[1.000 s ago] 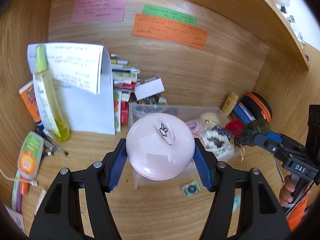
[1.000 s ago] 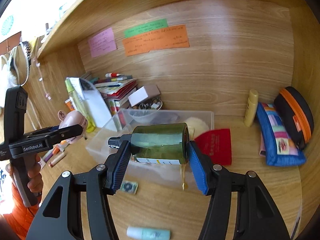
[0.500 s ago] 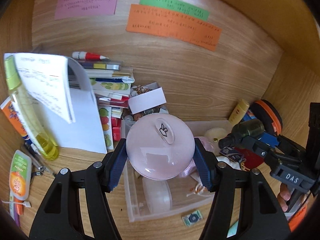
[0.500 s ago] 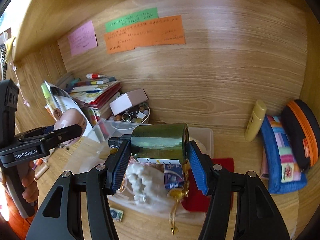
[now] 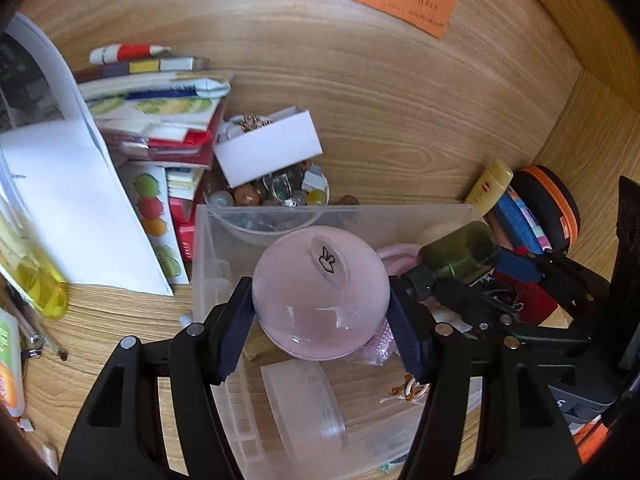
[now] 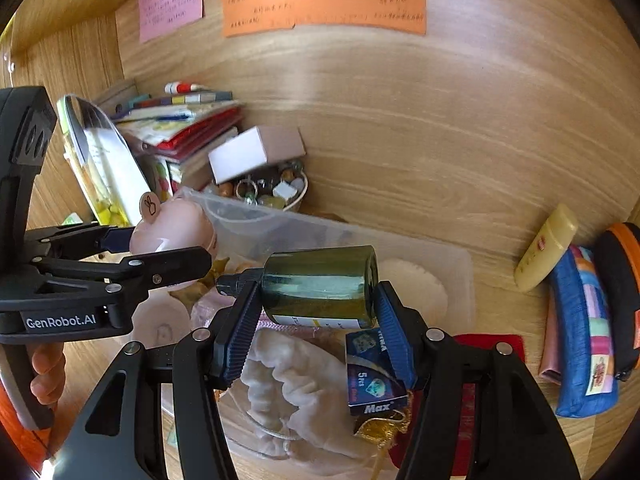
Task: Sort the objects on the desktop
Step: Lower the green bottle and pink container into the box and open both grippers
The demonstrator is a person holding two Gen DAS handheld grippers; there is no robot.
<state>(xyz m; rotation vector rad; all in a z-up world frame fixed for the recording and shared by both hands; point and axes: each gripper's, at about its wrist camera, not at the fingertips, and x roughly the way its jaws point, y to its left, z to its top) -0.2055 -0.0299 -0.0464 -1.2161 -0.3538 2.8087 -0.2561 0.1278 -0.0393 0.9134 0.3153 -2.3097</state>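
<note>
- Over the clear plastic storage bin point(image 5: 208, 240) on the wooden desk: left gripper point(image 5: 320, 320), blue pads clamped on a round pale pink compact with a rabbit mark point(image 5: 320, 296).
- Beside it, also above the bin: right gripper point(image 6: 316, 320), pads pressed on the ends of a dark green glass bottle with a black cap point(image 6: 320, 284), held sideways.
- Left wrist view only: ribbed translucent lid point(image 5: 304, 404) and bare bin floor under the compact; yellow spray bottle point(image 5: 36, 284) at far left.
- Right wrist view only: white drawstring pouch point(image 6: 288, 392), blue "Max" box point(image 6: 372, 376) and round cream puff point(image 6: 412, 288) inside the bin; person's fingers point(image 6: 46, 376) on the left handle.
- Both views: white box point(image 5: 268, 148) over a bead bowl, behind the bin.
</note>
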